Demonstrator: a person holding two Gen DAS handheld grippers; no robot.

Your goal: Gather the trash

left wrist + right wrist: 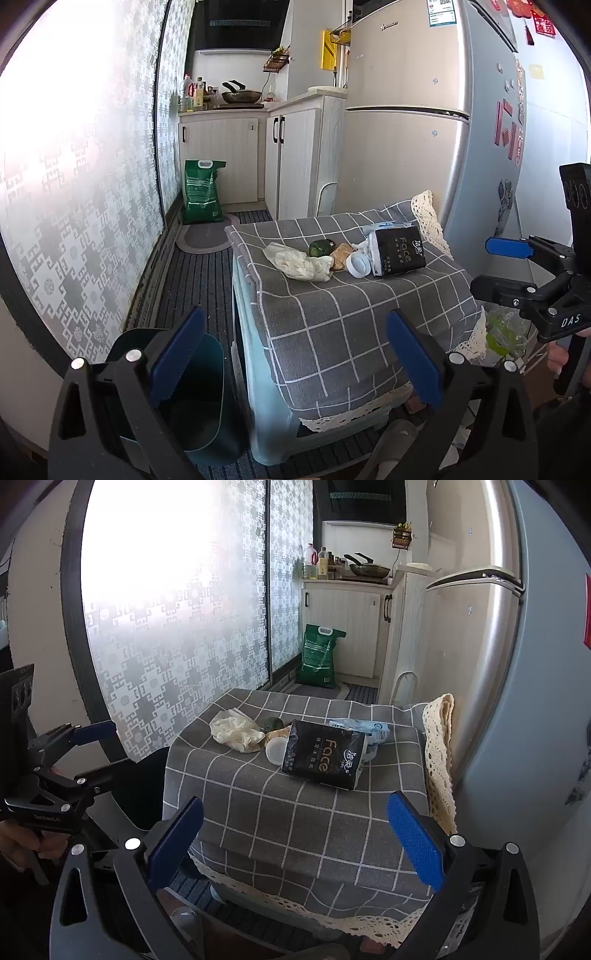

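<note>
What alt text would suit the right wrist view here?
A small table under a grey checked cloth holds a pile of trash: a black tissue pack, a crumpled pale plastic bag and a round white lid. The open right gripper hangs before it, empty. The left gripper shows at left, a silver fridge at right.

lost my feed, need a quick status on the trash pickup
Left hand-held gripper open, empty. Right hand-held gripper open, empty. Trash, crumpled wrapper and black pack, untouched on checked cloth. Green bin beside it; nothing in the way.
</note>
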